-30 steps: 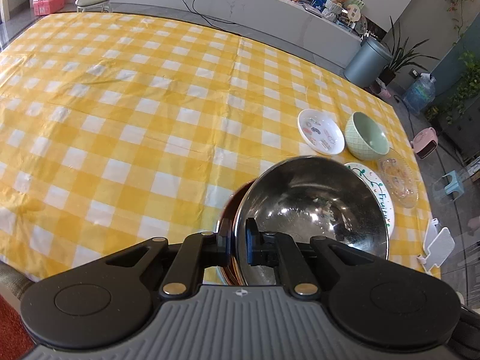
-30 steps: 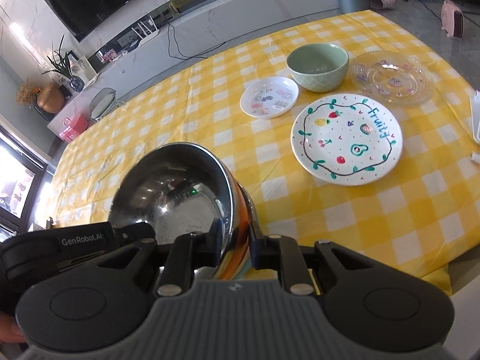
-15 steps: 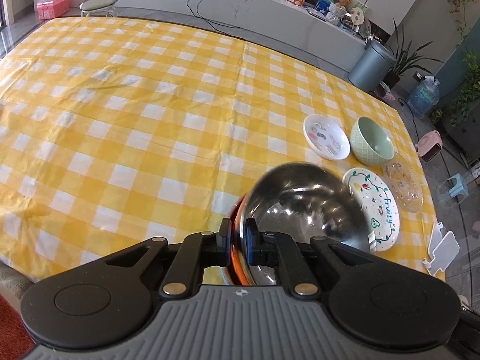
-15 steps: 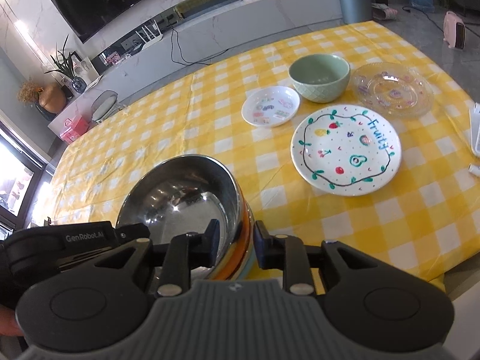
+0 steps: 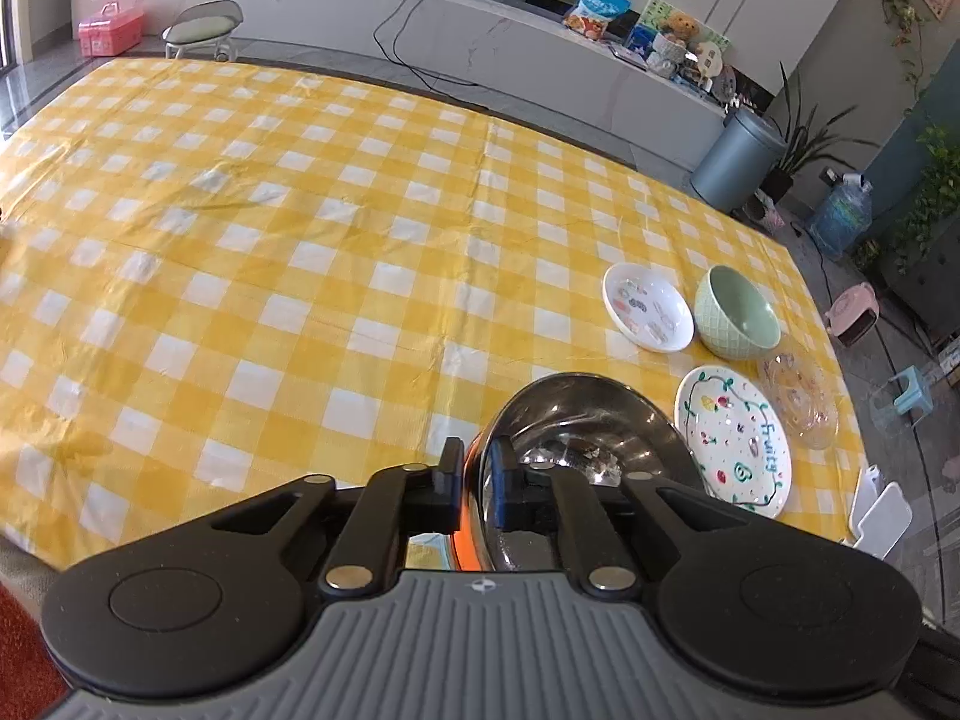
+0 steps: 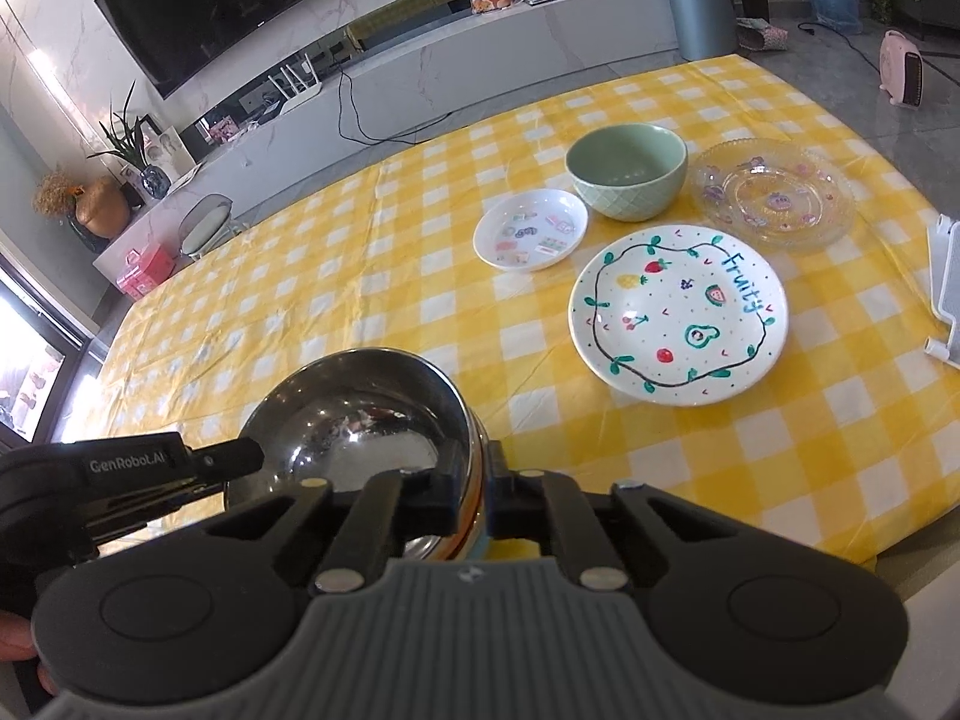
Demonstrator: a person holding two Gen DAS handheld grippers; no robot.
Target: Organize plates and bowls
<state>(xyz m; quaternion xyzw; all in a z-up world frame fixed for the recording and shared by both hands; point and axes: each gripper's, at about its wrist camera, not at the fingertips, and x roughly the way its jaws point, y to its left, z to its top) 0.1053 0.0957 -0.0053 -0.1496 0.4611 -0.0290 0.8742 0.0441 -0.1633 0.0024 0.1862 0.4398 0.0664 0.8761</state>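
Observation:
A shiny steel bowl (image 5: 588, 420) with an orange outer wall sits at the near edge of the yellow checked table (image 5: 240, 240). My left gripper (image 5: 477, 468) is shut on the bowl's left rim. My right gripper (image 6: 480, 474) is shut on the opposite rim of the same steel bowl (image 6: 360, 414), and the left gripper's black fingertips (image 6: 234, 459) show at the bowl's left side. Beyond it lie a white "Fruity" plate (image 6: 678, 312), a small white plate (image 6: 531, 228), a green bowl (image 6: 627, 180) and a clear glass plate (image 6: 777, 192).
The four dishes are grouped at the table's right end: the "Fruity" plate (image 5: 732, 441), small white plate (image 5: 648, 306), green bowl (image 5: 738, 312) and glass plate (image 5: 798, 396). A white stand (image 6: 948, 288) sits at the right edge. Bare cloth stretches left.
The steel bowl has tipped from a steep tilt toward level and looks smaller in the left wrist view. The right jaws, slightly apart around the rim before, have closed on it.

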